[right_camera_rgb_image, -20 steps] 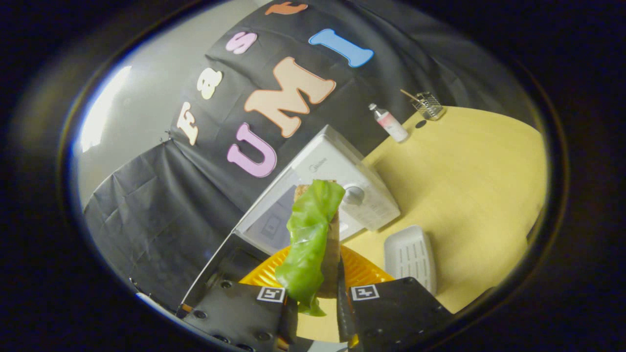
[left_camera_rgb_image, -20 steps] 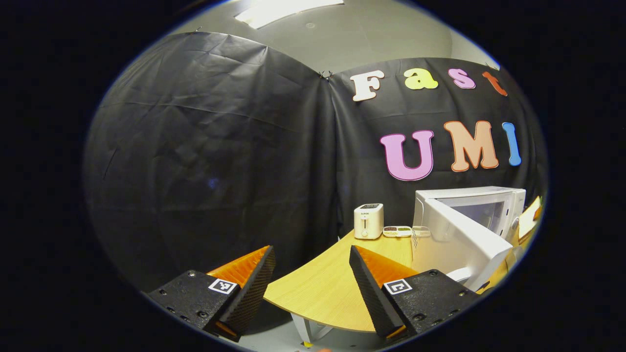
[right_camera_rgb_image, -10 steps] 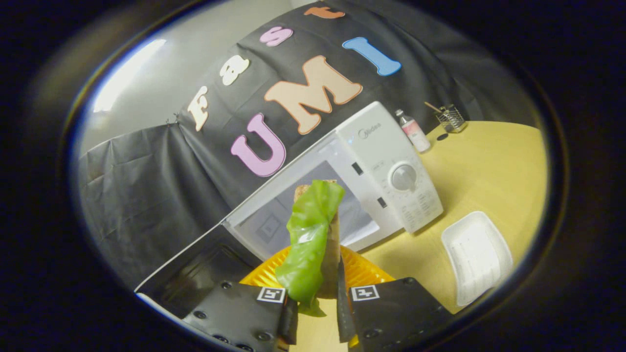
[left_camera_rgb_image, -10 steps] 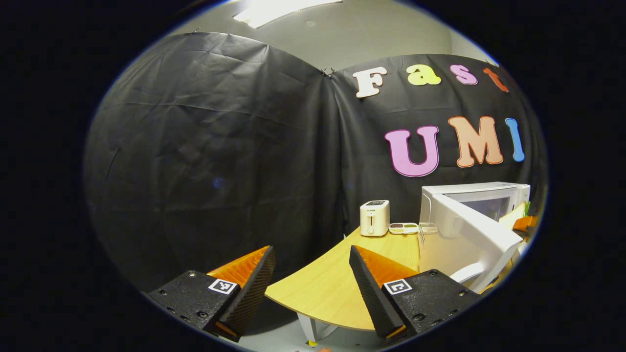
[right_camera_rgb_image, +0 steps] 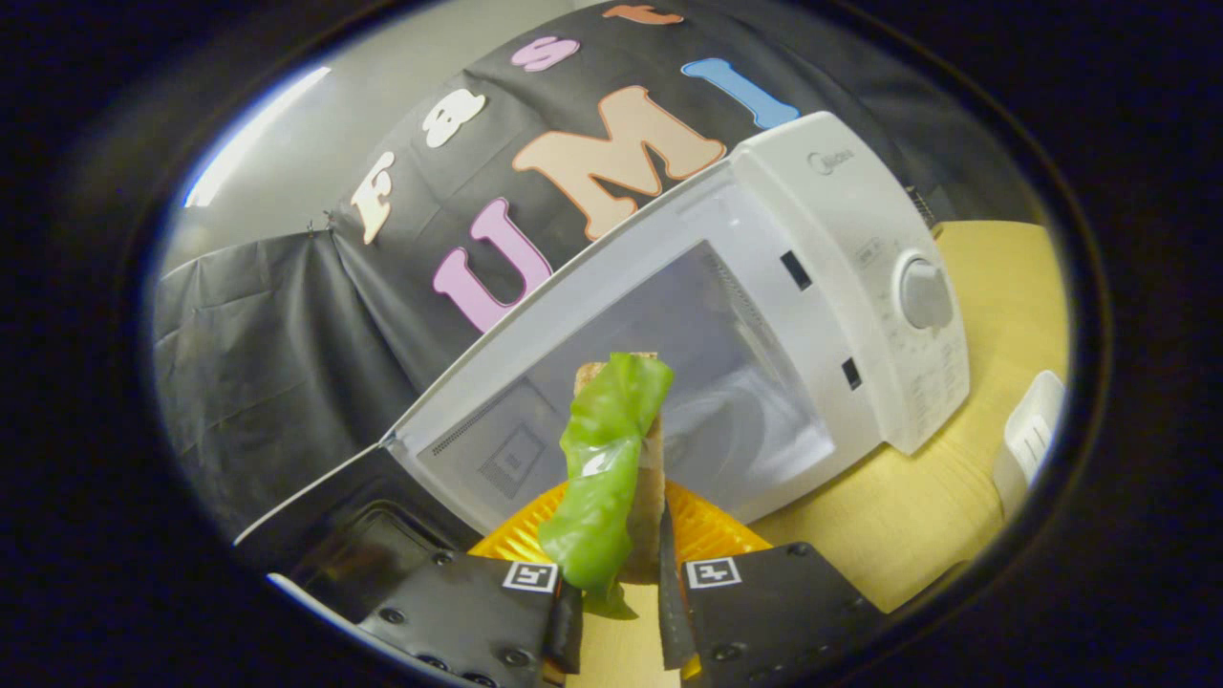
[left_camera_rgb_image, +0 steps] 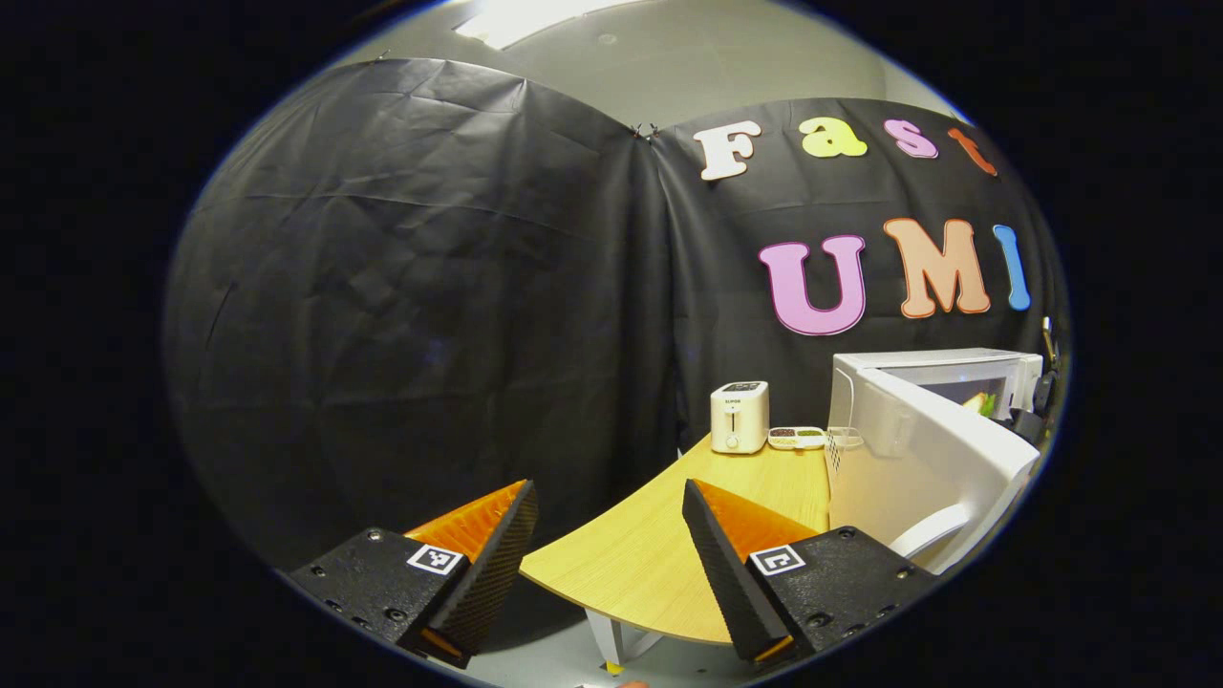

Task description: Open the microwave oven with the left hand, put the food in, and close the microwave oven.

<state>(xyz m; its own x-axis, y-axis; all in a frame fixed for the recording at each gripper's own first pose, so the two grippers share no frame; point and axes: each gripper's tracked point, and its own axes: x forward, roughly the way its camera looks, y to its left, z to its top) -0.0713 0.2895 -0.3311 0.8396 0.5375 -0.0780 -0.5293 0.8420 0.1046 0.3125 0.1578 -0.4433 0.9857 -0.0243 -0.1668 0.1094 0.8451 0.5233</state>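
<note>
The microwave oven (right_camera_rgb_image: 726, 315) was pictured on the tabletop (right_camera_rgb_image: 994, 287), door (left_camera_rgb_image: 917, 468) swung wide. A sandwich (right_camera_rgb_image: 611, 468) was gripped by the right hand-held gripper (right_camera_rgb_image: 611, 592) before the cavity; a level, centred entry seemed advisable. The left hand-held gripper (left_camera_rgb_image: 611, 545) was held open, empty.

- The left gripper (left_camera_rgb_image: 610, 535) is held level, its jaws spread wide with nothing between them.
- The right gripper (right_camera_rgb_image: 611, 612) is rolled sideways, its jaws nearly closed, apparently pinching the food (right_camera_rgb_image: 604, 478) upright.
</note>
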